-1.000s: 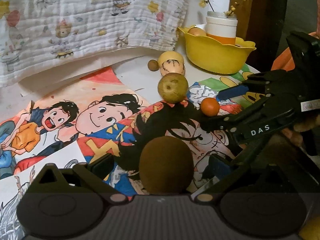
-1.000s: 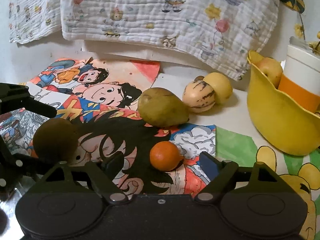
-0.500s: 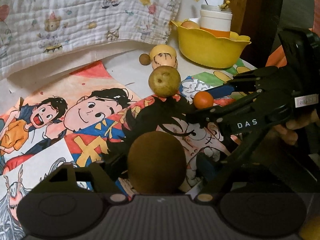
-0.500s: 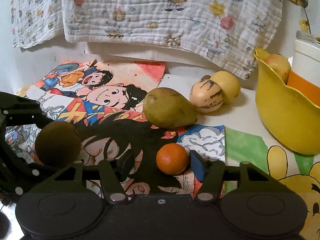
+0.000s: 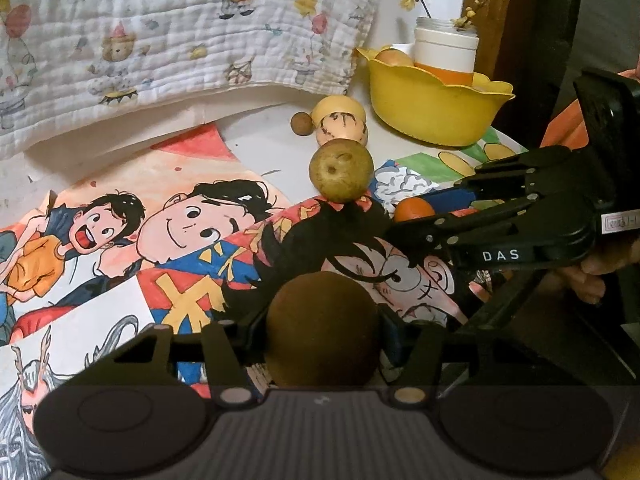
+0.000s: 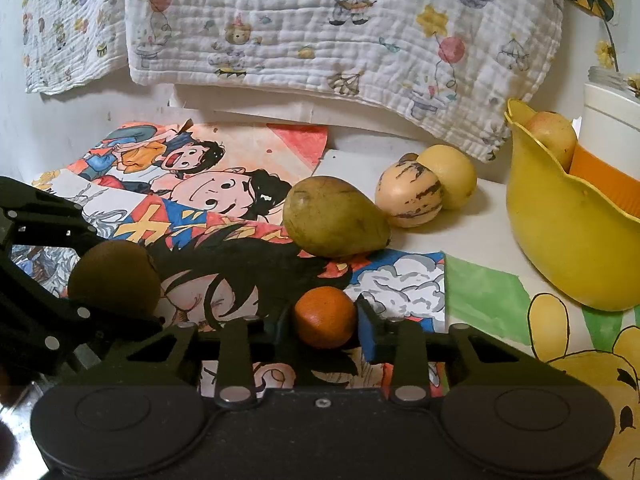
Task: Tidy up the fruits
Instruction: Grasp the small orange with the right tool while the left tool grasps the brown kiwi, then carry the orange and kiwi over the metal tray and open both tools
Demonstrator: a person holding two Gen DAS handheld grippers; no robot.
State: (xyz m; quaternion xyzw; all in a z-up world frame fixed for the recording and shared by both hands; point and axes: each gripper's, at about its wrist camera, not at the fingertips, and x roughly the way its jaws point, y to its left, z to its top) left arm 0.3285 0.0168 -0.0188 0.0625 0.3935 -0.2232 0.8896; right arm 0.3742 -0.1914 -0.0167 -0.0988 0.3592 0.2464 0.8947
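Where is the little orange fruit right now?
The small orange sits low in the right wrist view between the closing right gripper fingers, just before the green pear.

Your white table (image 6: pixel 472 240) carries cartoon drawings (image 6: pixel 224 200), with the pear (image 6: pixel 334 216) at twelve o'clock and the yellow bowl (image 6: pixel 568 248) at two.

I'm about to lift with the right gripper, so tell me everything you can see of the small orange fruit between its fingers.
The orange fruit is small, round and smooth-skinned, deep orange with a dull sheen and no stem showing. It sits on the cartoon poster in front of the green pear, apart from it. The right gripper is closing on it: a finger stands tight against each side, the blue pad at its right edge. Whether it has left the poster cannot be told.
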